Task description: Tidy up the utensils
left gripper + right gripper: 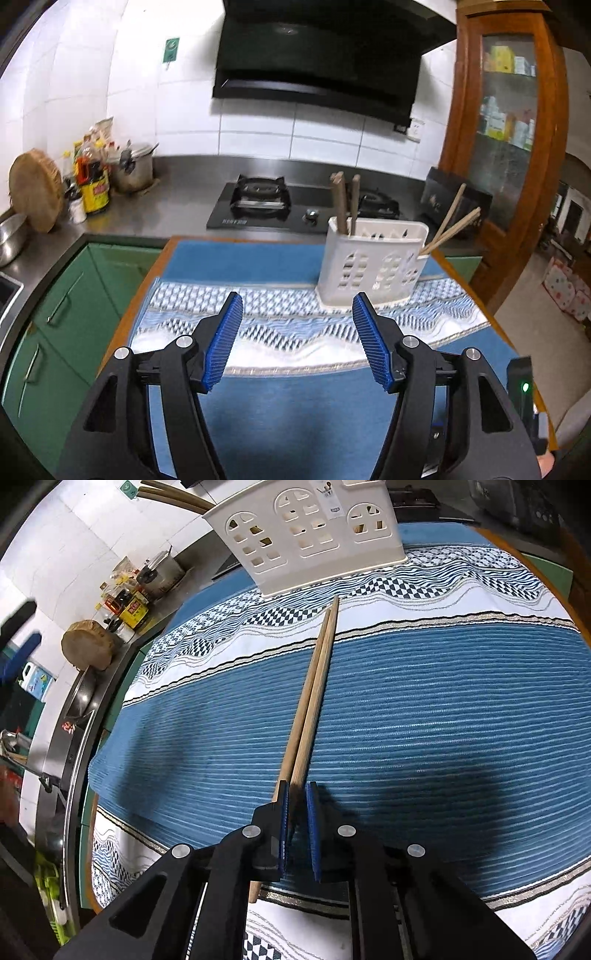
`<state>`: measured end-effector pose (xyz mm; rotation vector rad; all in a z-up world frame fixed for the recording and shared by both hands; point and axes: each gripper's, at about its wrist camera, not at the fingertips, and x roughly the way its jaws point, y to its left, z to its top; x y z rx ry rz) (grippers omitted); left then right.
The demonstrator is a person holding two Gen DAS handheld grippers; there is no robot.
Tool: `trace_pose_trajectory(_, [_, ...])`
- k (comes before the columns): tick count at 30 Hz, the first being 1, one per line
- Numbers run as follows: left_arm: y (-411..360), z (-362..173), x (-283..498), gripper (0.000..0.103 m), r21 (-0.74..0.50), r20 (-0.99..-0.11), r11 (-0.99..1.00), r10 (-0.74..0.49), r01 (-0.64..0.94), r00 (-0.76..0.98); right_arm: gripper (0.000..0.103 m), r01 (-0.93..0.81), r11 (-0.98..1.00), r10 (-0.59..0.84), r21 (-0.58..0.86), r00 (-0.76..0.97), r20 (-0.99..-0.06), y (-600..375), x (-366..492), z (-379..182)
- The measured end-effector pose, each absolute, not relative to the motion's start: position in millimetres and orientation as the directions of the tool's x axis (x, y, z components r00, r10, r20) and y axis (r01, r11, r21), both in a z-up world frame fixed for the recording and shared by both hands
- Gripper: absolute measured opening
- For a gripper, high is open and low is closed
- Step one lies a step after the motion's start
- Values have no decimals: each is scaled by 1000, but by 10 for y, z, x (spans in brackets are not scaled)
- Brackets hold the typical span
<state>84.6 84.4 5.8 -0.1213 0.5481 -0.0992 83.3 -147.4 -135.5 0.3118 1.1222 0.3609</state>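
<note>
A white plastic utensil holder point(371, 264) stands on the blue patterned cloth point(280, 413) at the far right of the table. Brown handles point(343, 205) stick up from its left compartment and light wooden chopsticks point(452, 223) lean out of its right one. My left gripper point(297, 334) is open and empty, just short of the holder. In the right wrist view my right gripper point(297, 823) is shut on a pair of wooden chopsticks point(314, 686). They lie along the cloth point(443, 709), tips pointing at the holder point(306, 535).
A gas hob point(291, 206) and black hood point(321, 55) are behind the table. Bottles point(92, 177), a pot point(135, 168) and a round wooden board point(35, 188) stand on the steel counter at left. A wooden cabinet point(506, 129) is at right.
</note>
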Motion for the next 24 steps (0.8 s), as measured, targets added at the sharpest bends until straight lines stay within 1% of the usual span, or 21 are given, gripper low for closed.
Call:
trace_pose_trajectory(5, [935, -129, 753, 65, -168, -548, 986, -114, 25, 829, 10, -120, 905, 421, 408, 382, -823, -1424, 852, -1360])
trace_pose_trajectory(14, [1034, -334, 611, 65, -192, -579, 981, -92, -26, 810, 10, -69, 902, 420, 427, 372, -828, -1398, 928, -1386])
trace_pose_trajectory(24, [979, -462, 544, 66, -201, -603, 979, -108, -20, 790, 9, -45, 915, 388, 402, 377, -841, -1355, 1008, -1388])
